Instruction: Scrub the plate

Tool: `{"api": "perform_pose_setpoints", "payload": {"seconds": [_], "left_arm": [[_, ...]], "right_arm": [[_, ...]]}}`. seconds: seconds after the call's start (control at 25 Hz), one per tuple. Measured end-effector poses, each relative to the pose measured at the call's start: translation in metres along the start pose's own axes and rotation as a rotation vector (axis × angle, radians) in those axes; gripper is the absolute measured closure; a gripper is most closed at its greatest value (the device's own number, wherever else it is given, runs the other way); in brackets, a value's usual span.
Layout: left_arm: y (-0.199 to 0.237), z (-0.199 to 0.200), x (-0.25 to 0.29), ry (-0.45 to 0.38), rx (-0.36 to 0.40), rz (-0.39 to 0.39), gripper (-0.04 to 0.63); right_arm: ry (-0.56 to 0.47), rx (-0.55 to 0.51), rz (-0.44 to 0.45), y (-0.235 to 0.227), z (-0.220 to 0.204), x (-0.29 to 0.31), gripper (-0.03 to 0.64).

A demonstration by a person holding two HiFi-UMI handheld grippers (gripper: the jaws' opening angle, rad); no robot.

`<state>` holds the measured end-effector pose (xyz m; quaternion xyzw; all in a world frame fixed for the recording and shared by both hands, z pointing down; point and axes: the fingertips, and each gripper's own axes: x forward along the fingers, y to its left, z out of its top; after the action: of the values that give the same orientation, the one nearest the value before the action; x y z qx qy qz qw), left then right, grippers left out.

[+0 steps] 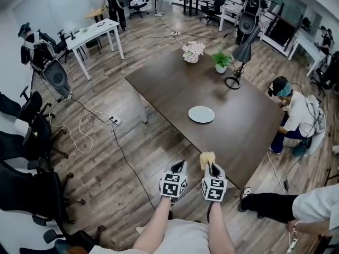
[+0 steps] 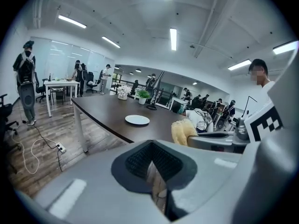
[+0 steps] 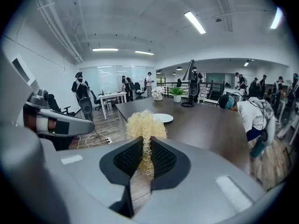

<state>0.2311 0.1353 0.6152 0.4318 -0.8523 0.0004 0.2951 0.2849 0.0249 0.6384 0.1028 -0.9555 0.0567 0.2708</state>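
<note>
Near the table's middle: white plate point(image 1: 201, 114), round, lying flat on the dark top, nothing on it.
Table point(image 1: 238, 126): dark brown, long, running away from the camera at a slant.
Far end of table: potted flowers point(image 1: 192, 51), small green plant point(image 1: 221, 61) and black desk lamp point(image 1: 241, 57), well apart from the plate.
Left gripper point(image 1: 180, 164): held low in the head view, off the table's near corner, above the wood floor point(image 1: 122, 168).
Left fingers point(image 2: 138, 160): closed on each other, nothing between them.
Right gripper point(image 1: 212, 167): just beside the left one, also short of the table edge and well apart from the plate.
Right fingers point(image 3: 128, 157): clamped on a pale yellow mesh scrubber point(image 3: 145, 125).
Scrubber: frizzy tuft sticking out past the fingertips, narrow tail pinched between the pads; touching neither plate nor table.
Plate from the gripper views: ahead of both grippers, beyond the tuft, on the table top.
Right side of table: person point(image 1: 294, 115) in a white top, bent low at the edge.
</note>
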Motion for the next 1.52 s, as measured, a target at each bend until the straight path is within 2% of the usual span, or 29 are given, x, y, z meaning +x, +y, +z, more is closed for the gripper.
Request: {"api": "perform_pose_setpoints", "payload": {"seconds": [0.16,0.36,0.8,1.0,1.16,1.36,1.52], "left_arm": [[0.032,0.007,-0.001,0.010,0.026,-0.026,0.595],[0.063,0.014,-0.002,0.027,0.058,-0.056,0.594],[0.094,0.026,0.004,-0.023,0.006,-0.061,0.594],[0.108,0.039,0.019,-0.050,0.034,-0.099,0.595],[0.121,0.069,0.042,-0.066,-0.041,-0.146,0.595],[0.152,0.107,0.075,-0.079,-0.047,-0.095,0.595],[0.167,0.137,0.094,-0.139,-0.115,-0.145,0.595]], "right_arm": [[-0.016,-0.048,-0.036,0.024,0.016,0.024,0.549],[-0.040,-0.012,-0.069,0.041,0.036,0.045,0.549],[-0.022,0.043,-0.124,0.033,0.031,0.061,0.549],[-0.023,0.070,-0.119,0.032,0.040,0.091,0.549],[-0.036,0.129,-0.103,0.031,0.060,0.124,0.548],[-0.025,0.121,-0.064,0.039,0.088,0.176,0.548],[-0.023,0.138,-0.066,0.031,0.112,0.209,0.548]]}}
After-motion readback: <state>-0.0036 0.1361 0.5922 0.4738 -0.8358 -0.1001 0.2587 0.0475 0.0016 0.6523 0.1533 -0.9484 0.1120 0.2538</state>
